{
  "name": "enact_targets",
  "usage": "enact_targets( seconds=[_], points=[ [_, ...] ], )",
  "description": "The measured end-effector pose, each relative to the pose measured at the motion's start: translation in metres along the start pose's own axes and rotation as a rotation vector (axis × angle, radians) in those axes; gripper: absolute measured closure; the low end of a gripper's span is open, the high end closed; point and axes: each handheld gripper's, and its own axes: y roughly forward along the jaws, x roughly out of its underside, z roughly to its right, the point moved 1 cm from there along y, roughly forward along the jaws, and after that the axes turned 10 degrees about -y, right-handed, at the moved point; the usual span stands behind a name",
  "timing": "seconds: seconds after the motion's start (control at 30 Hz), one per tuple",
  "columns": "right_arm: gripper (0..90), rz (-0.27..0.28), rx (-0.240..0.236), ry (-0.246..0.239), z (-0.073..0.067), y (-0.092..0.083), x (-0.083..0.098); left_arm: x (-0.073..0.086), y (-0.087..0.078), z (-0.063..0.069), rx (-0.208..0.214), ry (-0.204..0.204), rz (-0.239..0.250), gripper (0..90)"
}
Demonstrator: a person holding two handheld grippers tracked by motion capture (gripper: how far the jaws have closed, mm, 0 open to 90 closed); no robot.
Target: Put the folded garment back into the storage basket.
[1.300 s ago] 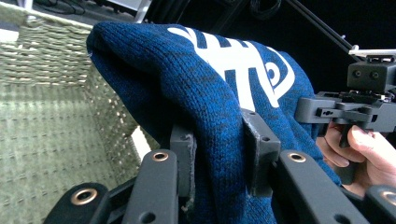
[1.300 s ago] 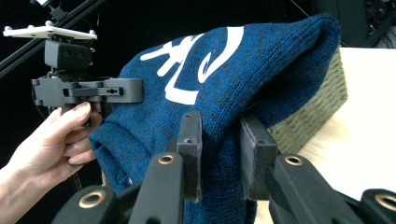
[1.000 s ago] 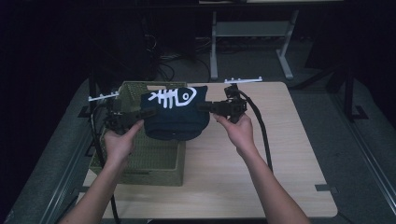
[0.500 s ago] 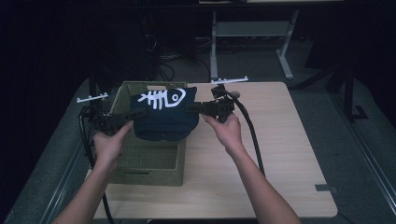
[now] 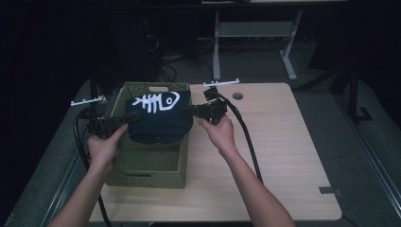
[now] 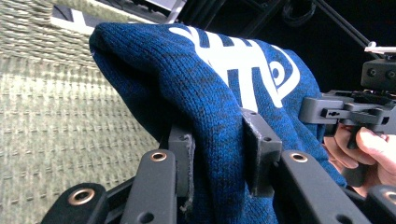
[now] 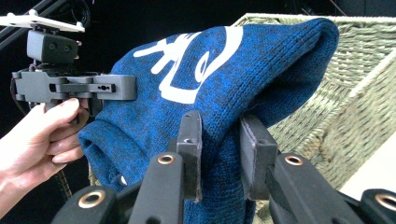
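I hold a folded blue sweater (image 5: 158, 118) with a white fish-skeleton print above a woven basket (image 5: 146, 161) at the worktop's (image 5: 283, 156) left edge. My left tool (image 6: 217, 154) pinches one side of the knit between its jaws; my right tool (image 7: 219, 149) clamps the opposite side. The sweater hangs over the basket's far half.

Blue sweater (image 5: 158, 120) over basket (image 5: 146, 163)
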Motion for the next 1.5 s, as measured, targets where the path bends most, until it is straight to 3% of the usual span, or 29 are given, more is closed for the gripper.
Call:
enact_targets(
  seconds=[0.6,0.93,1.5],
  points=[
    [72.1,-0.048,-0.006,0.034,0.001,0.043,0.014,-0.002,-0.007,-0.034,-0.097,-0.049,-0.043,66.3],
    [71.8,-0.058,0.000,0.039,-0.003,0.064,0.021,-0.003,-0.015,-0.049,-0.127,-0.066,-0.045,66.5],
    [70.9,-0.104,0.046,0.019,-0.011,0.083,0.035,0.001,-0.016,-0.056,-0.189,-0.060,-0.048,64.7]
  ],
)
